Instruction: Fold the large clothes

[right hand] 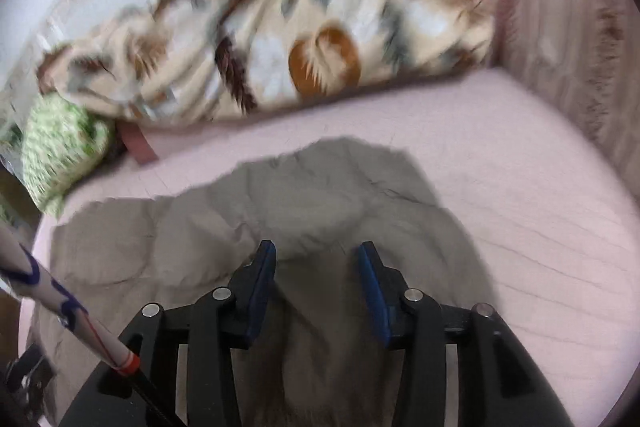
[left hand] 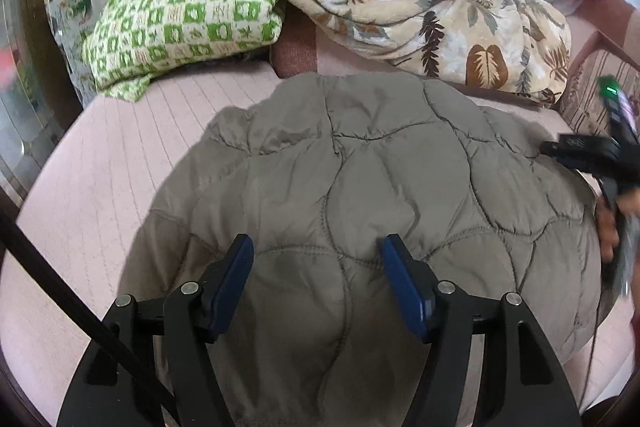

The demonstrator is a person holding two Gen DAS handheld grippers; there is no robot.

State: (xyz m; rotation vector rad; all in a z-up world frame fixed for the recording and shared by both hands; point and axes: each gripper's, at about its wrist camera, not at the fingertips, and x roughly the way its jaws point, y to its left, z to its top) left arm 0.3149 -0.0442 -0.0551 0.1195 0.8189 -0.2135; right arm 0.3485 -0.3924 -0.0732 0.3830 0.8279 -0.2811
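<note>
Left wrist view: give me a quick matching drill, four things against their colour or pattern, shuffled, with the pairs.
Things:
1. jacket
2. folded blanket
3. loose blanket
4. bed sheet

Looks:
A. plain pink
B. green and cream checks
C. grey-brown, quilted
D. cream with brown leaf print

Pairs: 1-C, 2-B, 3-D, 4-A

- pink quilted bed (left hand: 120,155)
- on it: grey-brown quilted padded jacket (left hand: 360,187), near edge
- leaf-print beige blanket (left hand: 420,7) and green-white checked folded blanket (left hand: 180,23), far side
</note>
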